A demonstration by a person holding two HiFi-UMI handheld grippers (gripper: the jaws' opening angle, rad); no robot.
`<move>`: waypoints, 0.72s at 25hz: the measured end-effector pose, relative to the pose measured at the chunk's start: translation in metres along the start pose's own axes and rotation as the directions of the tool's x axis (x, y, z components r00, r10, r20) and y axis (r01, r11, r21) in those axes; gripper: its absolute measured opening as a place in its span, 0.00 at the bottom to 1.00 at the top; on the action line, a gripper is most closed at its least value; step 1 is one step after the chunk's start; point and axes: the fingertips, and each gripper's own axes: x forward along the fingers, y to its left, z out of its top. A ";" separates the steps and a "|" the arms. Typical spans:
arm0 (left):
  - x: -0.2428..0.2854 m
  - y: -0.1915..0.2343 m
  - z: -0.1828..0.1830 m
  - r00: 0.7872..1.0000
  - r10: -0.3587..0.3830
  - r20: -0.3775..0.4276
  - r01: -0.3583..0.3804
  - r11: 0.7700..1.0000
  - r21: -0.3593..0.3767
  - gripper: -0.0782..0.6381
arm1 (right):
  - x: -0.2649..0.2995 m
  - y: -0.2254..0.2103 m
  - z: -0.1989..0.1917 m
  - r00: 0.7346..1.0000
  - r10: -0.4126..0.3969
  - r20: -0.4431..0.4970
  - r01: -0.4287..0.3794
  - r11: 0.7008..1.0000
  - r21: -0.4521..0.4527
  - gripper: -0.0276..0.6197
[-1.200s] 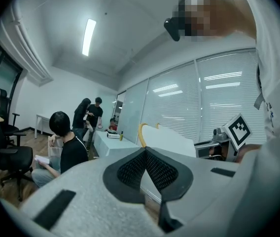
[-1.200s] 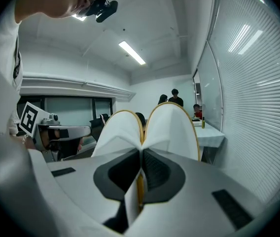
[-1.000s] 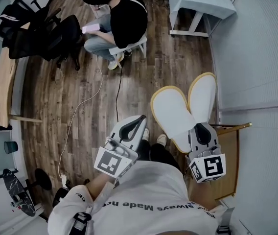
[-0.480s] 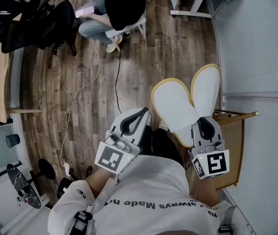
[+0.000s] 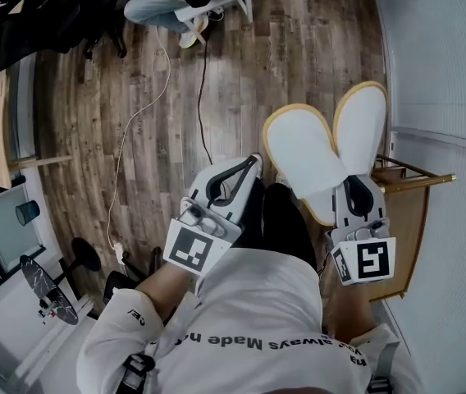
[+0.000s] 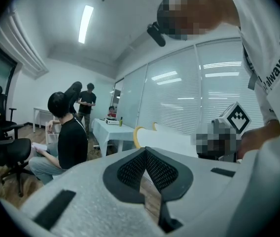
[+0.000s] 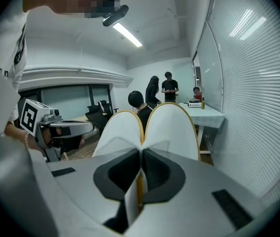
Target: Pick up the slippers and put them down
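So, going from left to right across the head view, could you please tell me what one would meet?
dark cup → white cable → left tool → slippers → wooden stand

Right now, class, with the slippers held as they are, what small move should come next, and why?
Probably lower the right gripper towards the wooden floor before opening it. Its jaws are shut on one end of both slippers, which hang in the air above the floor and rest on nothing. The left gripper is shut and empty, so it seems to have no part in this.
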 end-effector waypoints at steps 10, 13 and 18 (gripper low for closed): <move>0.019 0.015 -0.063 1.000 0.001 -0.024 -0.001 1.000 0.001 0.12 | 0.045 0.002 -0.063 0.999 0.013 -0.053 -0.011 0.999 0.032 0.08; 0.029 0.019 -0.079 1.000 -0.001 -0.026 0.001 1.000 0.013 0.12 | 0.057 -0.002 -0.079 0.998 0.010 -0.061 -0.007 0.999 0.039 0.08; 0.043 0.031 -0.110 0.999 0.002 -0.044 -0.002 1.000 0.004 0.12 | 0.079 -0.010 -0.106 0.996 0.008 -0.087 -0.004 0.999 0.039 0.08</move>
